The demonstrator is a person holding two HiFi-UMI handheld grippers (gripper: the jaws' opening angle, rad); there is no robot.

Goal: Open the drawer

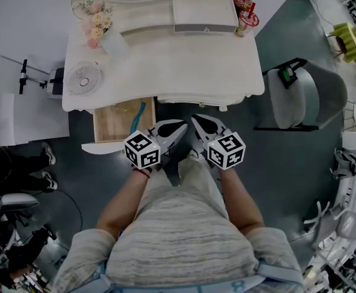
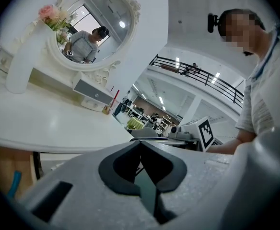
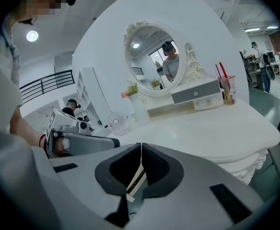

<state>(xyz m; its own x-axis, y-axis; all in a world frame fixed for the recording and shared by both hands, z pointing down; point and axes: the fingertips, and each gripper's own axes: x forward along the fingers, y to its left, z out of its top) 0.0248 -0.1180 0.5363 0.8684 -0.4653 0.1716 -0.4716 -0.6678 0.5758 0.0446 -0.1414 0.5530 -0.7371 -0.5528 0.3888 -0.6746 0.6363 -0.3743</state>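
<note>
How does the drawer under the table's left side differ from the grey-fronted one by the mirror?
The under-table drawer stands pulled out, wooden inside showing with a teal item in it; the grey-fronted drawer is shut, contents hidden. The under-table drawer sits below the tabletop, the grey-fronted drawer on it. Both belong to the white dressing table.

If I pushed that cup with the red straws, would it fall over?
Probably yes. The cup looks tall and narrow, so a shove near the top would likely tip it. It looks like see-through plastic, so it is probably light and might slide on the smooth white table. It stands near the table's corner, so it could go off the edge.
</note>
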